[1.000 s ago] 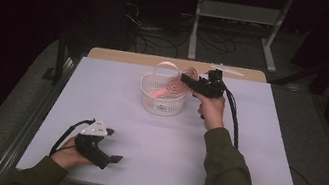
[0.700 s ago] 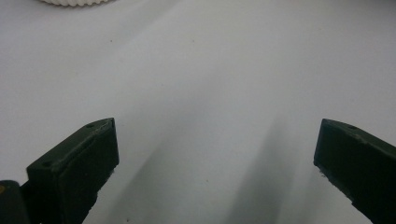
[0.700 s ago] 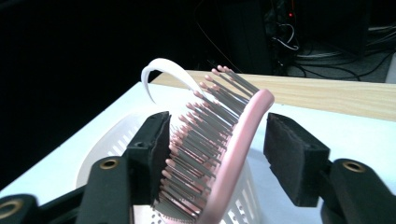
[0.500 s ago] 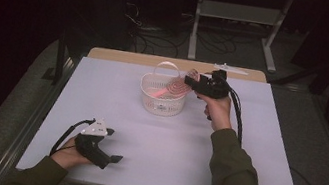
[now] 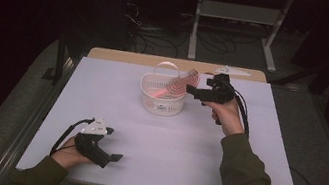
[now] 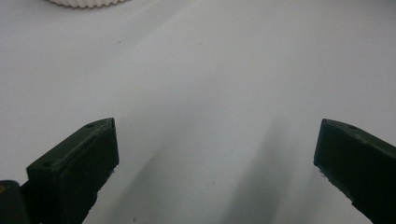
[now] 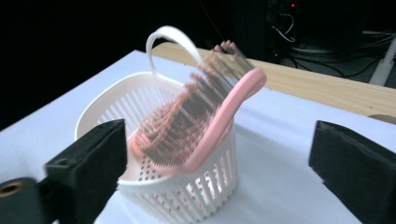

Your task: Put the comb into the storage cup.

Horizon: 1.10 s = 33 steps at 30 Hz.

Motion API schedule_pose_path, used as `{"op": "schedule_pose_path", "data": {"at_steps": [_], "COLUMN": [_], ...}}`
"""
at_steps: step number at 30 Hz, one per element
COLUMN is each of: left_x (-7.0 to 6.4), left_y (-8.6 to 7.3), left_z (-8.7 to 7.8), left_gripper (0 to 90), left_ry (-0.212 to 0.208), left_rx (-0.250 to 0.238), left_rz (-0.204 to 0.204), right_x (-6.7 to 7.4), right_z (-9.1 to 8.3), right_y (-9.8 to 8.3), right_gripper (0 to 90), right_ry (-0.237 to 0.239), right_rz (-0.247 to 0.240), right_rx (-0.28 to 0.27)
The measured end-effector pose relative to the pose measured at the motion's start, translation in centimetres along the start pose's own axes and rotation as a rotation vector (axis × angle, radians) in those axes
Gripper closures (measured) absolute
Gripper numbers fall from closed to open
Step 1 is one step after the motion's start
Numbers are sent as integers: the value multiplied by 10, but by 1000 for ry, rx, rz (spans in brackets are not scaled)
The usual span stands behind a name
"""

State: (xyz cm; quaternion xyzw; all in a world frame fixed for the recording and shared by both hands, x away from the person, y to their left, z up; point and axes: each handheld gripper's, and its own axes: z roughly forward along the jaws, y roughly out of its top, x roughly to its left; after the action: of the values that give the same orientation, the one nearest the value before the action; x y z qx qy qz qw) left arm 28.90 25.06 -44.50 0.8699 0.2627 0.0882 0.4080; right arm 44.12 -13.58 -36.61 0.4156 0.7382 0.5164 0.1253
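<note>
A white slotted basket [image 5: 162,106] with a loop handle stands at the table's far middle. A pink hairbrush [image 5: 179,86] leans in it, its handle end poking up over the right rim. My right gripper [image 5: 188,90] hovers just right of the basket and points left at the brush. Its jaws have just been opening and now stand wide, touching nothing. The right gripper view has the brush [image 7: 201,121] and basket [image 7: 196,196] ahead of the open right gripper [image 7: 219,140]. My left gripper [image 5: 116,157] rests open at the front left; in its own view the left gripper [image 6: 215,135] faces bare table.
The white table top [image 5: 193,153] spreads around the basket. A wooden strip [image 5: 123,56] runs along its far edge, with a small white piece [image 5: 231,71] on it. Beyond are a metal stand [image 5: 236,13] and floor cables.
The right gripper's jaws have opened off the pink hairbrush, which stays leaning in the basket. The right hand has drawn slightly back to the right. The left hand has not moved.
</note>
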Motion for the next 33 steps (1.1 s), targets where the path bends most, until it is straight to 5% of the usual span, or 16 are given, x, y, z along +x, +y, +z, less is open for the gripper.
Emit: {"op": "schedule_pose_path", "data": {"at_steps": [14, 33], "left_x": [2, 1], "left_y": [0, 0], "left_z": [-1, 0], "left_gripper": [0, 0], "left_ry": [-1, -2], "left_rx": [-5, -11], "left_rz": [-5, -7], "right_x": [13, 21], "right_z": [-17, -41], "right_y": [-12, -54], "right_gripper": [21, 8], "right_ry": [-9, -48], "right_rz": [-75, -170], "right_rx": [34, 141]}}
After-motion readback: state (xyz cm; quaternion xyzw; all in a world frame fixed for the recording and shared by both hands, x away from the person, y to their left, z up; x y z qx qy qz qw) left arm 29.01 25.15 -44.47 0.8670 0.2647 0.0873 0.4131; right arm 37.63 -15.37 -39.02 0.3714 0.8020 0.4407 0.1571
